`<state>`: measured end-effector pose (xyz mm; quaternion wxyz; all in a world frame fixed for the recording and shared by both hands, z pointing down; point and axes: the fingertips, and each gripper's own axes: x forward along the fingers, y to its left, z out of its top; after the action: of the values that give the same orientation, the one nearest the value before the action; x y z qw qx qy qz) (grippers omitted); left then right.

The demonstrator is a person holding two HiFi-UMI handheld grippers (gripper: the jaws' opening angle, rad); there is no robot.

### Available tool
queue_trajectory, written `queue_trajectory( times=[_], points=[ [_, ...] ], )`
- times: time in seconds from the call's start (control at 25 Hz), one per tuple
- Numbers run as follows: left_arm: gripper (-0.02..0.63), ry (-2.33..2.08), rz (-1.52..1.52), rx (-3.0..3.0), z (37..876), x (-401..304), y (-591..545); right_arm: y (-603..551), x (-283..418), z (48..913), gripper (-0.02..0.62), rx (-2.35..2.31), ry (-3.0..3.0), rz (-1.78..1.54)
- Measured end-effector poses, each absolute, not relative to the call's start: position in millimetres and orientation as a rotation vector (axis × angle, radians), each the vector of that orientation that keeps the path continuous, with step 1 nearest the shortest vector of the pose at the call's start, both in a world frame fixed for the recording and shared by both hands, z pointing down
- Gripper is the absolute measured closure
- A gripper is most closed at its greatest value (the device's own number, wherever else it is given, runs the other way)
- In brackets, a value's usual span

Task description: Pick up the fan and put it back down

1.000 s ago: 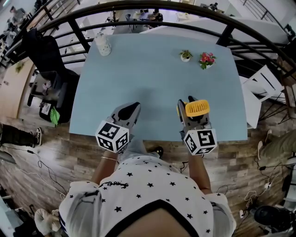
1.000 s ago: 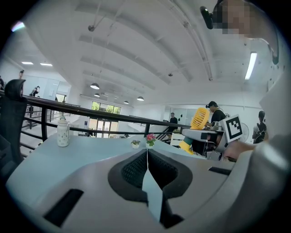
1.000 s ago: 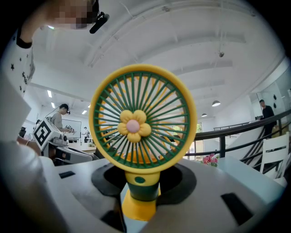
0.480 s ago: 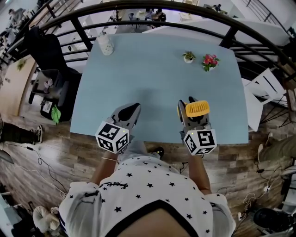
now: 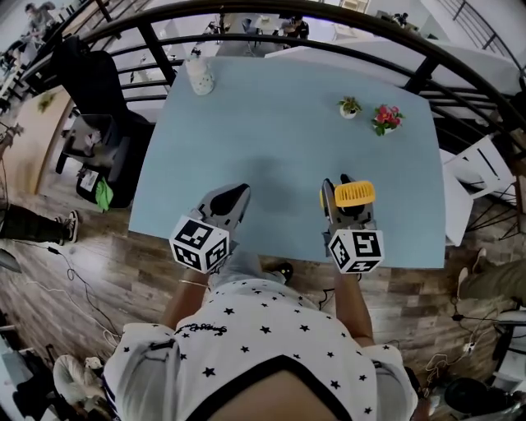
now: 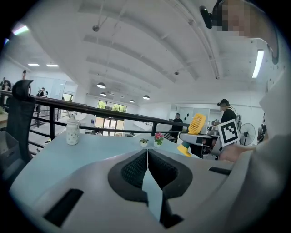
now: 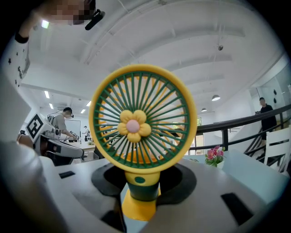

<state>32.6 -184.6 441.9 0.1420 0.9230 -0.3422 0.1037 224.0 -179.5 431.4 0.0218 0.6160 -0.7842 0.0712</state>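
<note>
A small yellow fan with a green grille and a flower hub stands upright between the jaws of my right gripper. That gripper is shut on the fan's green and yellow stem, low over the near right part of the light blue table. Whether the fan's base touches the table I cannot tell. My left gripper hovers by the near edge, left of the fan, and its jaws are shut on nothing. The left gripper view also shows the fan off to the right.
At the table's far left stands a white dotted bottle. A small green plant pot and a pink flower pot sit at the far right. A black railing curves behind the table. A black chair stands on the left.
The right gripper with the fan has drifted slightly right and down. The left gripper has barely moved. The head view has shifted, so the table things sit further right.
</note>
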Motion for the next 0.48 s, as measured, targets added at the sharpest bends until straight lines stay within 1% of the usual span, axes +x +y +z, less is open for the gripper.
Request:
queue_trajectory(
  times=[0.48],
  points=[
    [0.577, -1.093, 0.32, 2.603, 447, -4, -212, -231, 204, 469, 0.436, 1.839, -2.408, 0.255]
  ],
)
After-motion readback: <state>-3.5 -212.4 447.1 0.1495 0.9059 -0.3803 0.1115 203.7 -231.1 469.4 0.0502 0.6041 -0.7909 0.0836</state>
